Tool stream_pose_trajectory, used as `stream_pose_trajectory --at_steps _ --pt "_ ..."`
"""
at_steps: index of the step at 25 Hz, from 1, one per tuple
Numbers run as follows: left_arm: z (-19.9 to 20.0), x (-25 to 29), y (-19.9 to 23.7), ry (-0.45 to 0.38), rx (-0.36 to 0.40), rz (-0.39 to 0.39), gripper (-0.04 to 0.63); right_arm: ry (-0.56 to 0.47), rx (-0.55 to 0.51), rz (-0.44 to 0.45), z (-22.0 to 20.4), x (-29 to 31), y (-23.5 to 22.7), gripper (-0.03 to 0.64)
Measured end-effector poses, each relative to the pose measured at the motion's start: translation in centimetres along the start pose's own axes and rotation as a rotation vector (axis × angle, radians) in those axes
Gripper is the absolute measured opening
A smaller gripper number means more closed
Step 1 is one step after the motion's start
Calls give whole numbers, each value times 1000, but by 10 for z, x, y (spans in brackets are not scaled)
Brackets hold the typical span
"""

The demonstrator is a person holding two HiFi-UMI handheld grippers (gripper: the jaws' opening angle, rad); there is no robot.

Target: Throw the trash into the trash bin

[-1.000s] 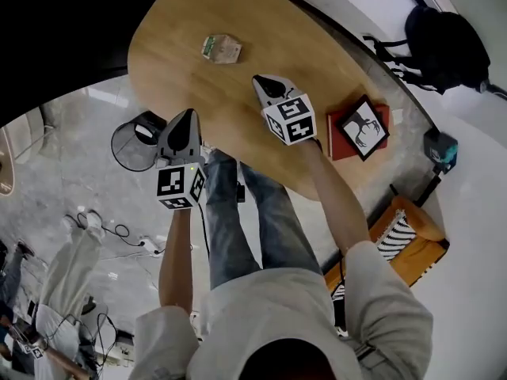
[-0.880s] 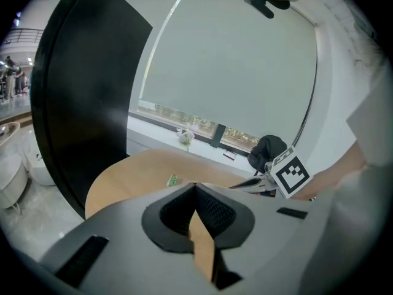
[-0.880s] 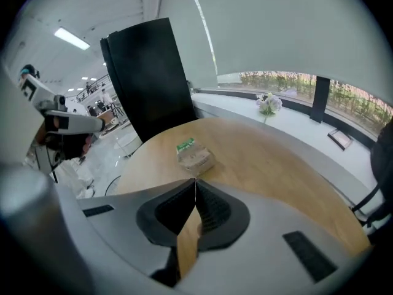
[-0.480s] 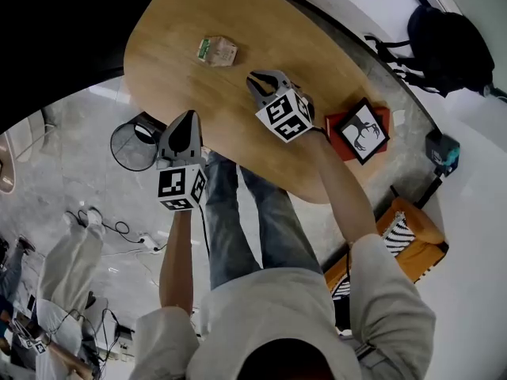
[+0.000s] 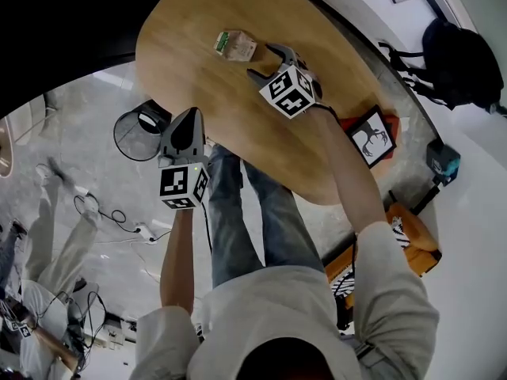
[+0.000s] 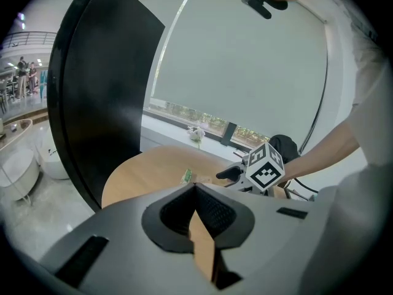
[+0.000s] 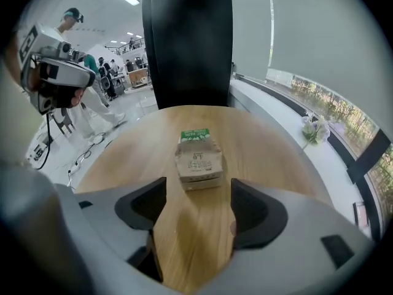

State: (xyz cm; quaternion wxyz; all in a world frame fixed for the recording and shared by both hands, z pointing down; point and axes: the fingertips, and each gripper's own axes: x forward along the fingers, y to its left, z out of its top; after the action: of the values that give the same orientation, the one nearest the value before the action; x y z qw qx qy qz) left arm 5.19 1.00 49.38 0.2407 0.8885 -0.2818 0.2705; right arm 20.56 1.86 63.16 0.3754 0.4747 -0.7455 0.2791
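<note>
Now that the right gripper (image 5: 267, 62) sits low and well forward over the table (image 5: 198, 93), rather than hovering farther back with its jaws pressed together as it did a second ago, the reach for the trash looks nearly finished. Its wrist has rolled, so the marker cube shows different faces. Its jaws have just been opening and now stand at full spread with nothing between them.

In the right gripper view, the crumpled paper carton (image 7: 198, 158) with the green top lies flat on the wood just ahead of the fingertips. It is centred on the gap and clear of both pads. It appears not to have moved on the table; only the tool has closed in on it.

The left gripper (image 5: 187, 121) is about where it was, near the table's close edge, with its jaws together and empty. The wire trash bin (image 5: 139, 133) stands on the floor below it, just off its outer side and well apart from the right gripper.

As I read it, the approach is done and the grasp is the step in hand. A short push forward should bring the carton between the pads before they close. The carry to the bin is still entirely ahead, so the task has barely begun.
</note>
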Motion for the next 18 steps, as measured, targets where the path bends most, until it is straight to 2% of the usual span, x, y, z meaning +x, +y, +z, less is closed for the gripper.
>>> stream_pose_trajectory --at_steps 8,18 --pt "-3 -5 13 9 -9 13 18 56 -67 3 7 25 -8 316" --pt "0 -13 23 -2 -14 23 18 82 -81 32 10 31 -1 305"
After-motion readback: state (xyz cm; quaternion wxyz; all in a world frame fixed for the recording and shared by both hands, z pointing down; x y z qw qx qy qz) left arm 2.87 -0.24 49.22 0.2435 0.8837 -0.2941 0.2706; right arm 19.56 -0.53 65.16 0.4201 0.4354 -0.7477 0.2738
